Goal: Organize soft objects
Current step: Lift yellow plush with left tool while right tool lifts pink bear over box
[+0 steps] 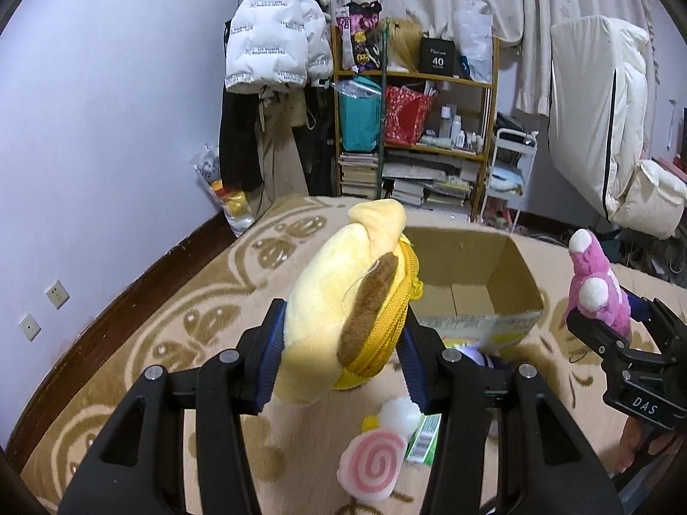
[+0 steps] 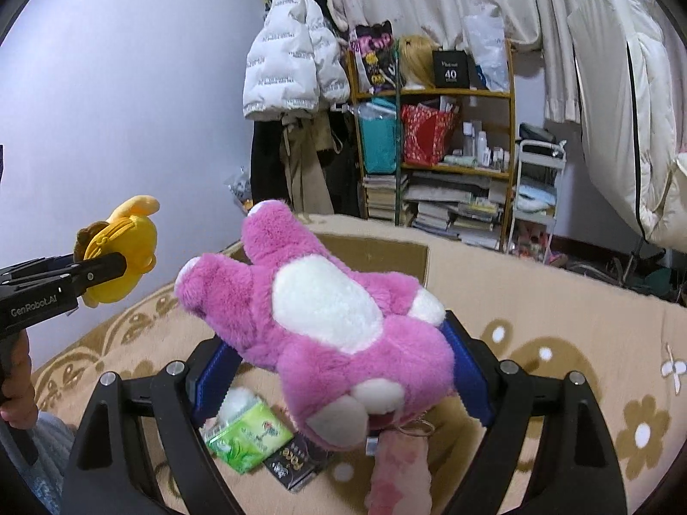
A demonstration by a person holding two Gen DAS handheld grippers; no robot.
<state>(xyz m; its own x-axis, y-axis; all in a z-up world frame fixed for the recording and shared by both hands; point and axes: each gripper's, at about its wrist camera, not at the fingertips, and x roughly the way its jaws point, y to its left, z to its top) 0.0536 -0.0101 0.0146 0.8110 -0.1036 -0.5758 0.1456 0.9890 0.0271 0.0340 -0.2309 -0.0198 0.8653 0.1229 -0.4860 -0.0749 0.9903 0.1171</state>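
My left gripper (image 1: 341, 343) is shut on a yellow plush pouch (image 1: 343, 300) with a brown ear and a zipper, held up above the patterned blanket. The same pouch (image 2: 122, 257) shows at the left of the right wrist view, clamped in that gripper (image 2: 107, 266). My right gripper (image 2: 339, 365) is shut on a pink and white plush bear (image 2: 335, 322), jaws wide around its body. The bear (image 1: 594, 283) also appears at the right of the left wrist view. An open cardboard box (image 1: 476, 274) stands just beyond both toys, its inside bare.
On the blanket (image 1: 171, 322) below lie a pink spiral plush (image 1: 373, 465), a green packet (image 2: 249, 435), a dark packet (image 2: 292, 463) and a pale pink soft item (image 2: 401, 476). A wooden shelf (image 1: 412, 128), hanging coats and a white cart (image 1: 511, 171) stand behind.
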